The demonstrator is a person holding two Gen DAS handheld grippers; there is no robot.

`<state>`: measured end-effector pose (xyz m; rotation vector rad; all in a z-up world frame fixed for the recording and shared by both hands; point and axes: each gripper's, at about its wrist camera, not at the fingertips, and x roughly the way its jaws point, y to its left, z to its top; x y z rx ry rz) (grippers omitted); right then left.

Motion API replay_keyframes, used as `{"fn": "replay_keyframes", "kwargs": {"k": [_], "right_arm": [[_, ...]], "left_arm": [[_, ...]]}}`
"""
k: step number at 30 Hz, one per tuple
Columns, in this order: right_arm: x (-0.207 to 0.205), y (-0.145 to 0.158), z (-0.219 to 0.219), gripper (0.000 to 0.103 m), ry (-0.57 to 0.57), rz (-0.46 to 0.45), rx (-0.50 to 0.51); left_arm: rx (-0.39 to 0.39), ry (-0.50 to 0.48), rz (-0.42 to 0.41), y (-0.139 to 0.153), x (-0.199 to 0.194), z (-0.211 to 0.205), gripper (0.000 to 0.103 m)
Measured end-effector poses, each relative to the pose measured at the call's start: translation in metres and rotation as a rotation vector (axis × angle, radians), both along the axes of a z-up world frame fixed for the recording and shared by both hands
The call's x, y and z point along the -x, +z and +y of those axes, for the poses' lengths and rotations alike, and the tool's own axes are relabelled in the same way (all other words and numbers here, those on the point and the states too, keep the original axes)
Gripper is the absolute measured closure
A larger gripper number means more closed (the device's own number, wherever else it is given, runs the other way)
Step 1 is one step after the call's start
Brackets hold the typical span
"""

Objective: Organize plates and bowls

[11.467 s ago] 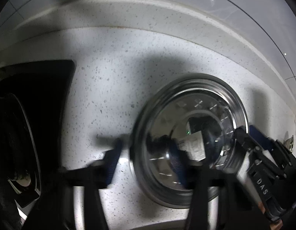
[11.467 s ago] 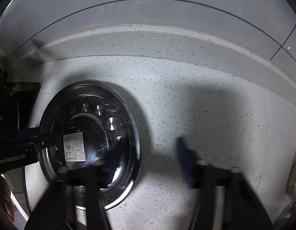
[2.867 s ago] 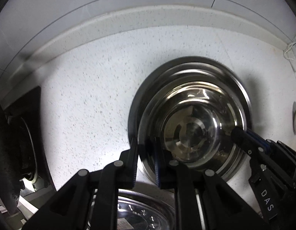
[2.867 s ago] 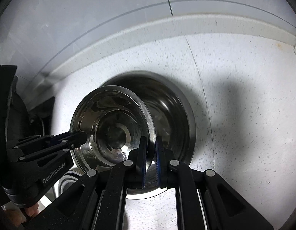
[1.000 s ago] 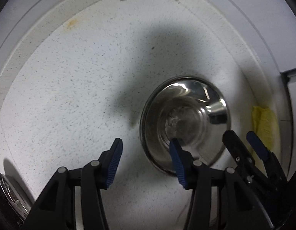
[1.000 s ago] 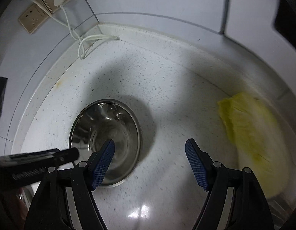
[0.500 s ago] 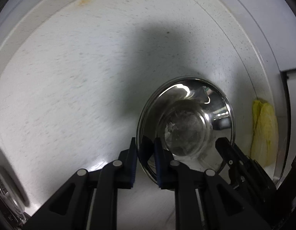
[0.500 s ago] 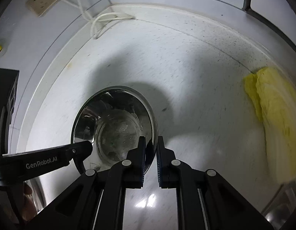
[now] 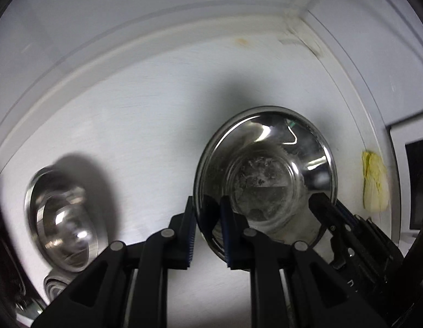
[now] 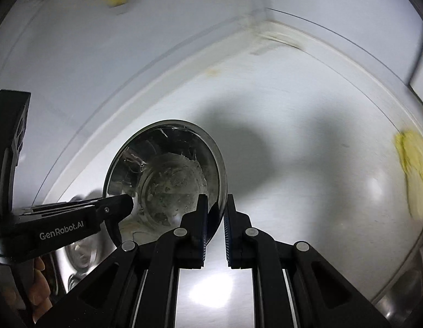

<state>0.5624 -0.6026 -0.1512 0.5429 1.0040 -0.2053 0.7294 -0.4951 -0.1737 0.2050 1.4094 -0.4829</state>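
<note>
Both grippers, left gripper (image 9: 207,229) and right gripper (image 10: 214,227), pinch steel bowl (image 9: 266,169) rim, opposite sides.

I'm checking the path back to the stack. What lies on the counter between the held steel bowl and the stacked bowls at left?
In the left wrist view, only bare white counter separates the steel bowl from the stacked bowls.

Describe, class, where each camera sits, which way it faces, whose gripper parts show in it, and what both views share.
Left wrist: on the left gripper, facing the counter; its fingers pinch the steel bowl rim; stacked bowls at left.
Right wrist: on the right gripper, pinching the opposite rim; a hand shows.
Shared: the steel bowl, yellow cloth, each other's gripper.
</note>
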Motion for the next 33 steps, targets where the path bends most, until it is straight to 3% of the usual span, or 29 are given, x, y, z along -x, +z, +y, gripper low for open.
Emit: {"fn": "replay_keyframes", "kwargs": {"k": [8,16,25,33], "right_arm": [[-0.051,0.028,0.137,0.093,0.252,-0.042,0.021],[-0.076,0.005,0.220,0.092,0.394,0.016,0.026],[-0.092,-0.035,0.248,0.092,0.459,0.119,0.048],[-0.108,-0.054,0.250,0.092,0.485,0.152,0.036]], "left_arm": [[-0.013,0.217,-0.048,0.028,-0.019,0.158,0.087],[-0.034,0.352,-0.001,-0.002,-0.019,0.249,0.087],[-0.027,0.395,0.077,-0.058,-0.016,0.262,0.087],[-0.057,0.412,0.087,-0.079,-0.022,0.264,0.086]]}}
